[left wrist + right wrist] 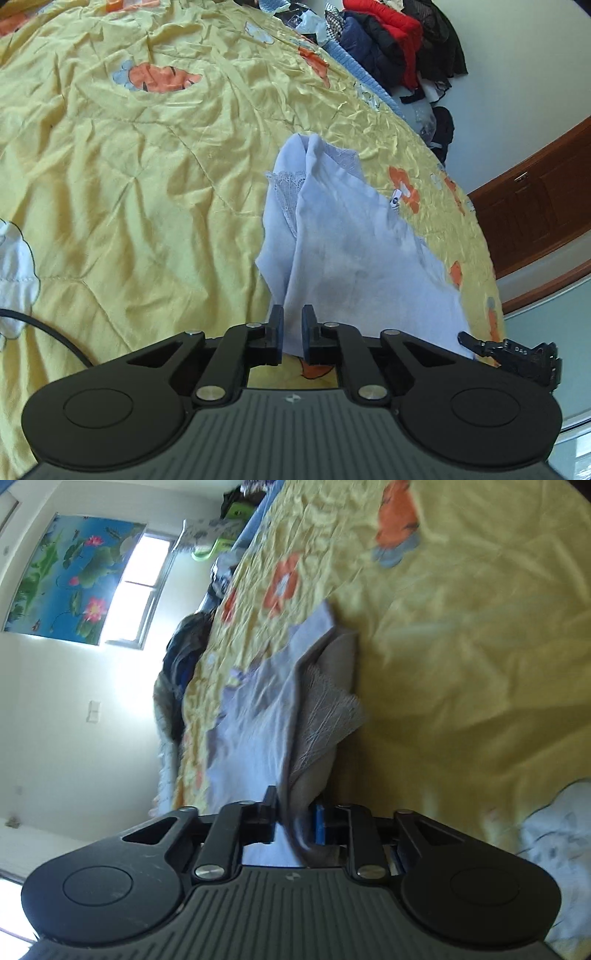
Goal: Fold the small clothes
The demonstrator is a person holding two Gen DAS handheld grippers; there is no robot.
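my right view: motion-blurred | garment point(258, 720) edge hidden between my right gripper point(293, 821) fingers | clothes pile point(399, 40) cut off at top

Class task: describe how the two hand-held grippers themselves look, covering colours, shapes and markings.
Both the left hand-held gripper and the right hand-held gripper are matte black, with ribbed grey bodies, round side housings, silver pivot screws, blue-faced fingers and a small central logo.

The garment point(343, 236) lies on the bedspread point(129, 184), clothes pile point(399, 40) behind.
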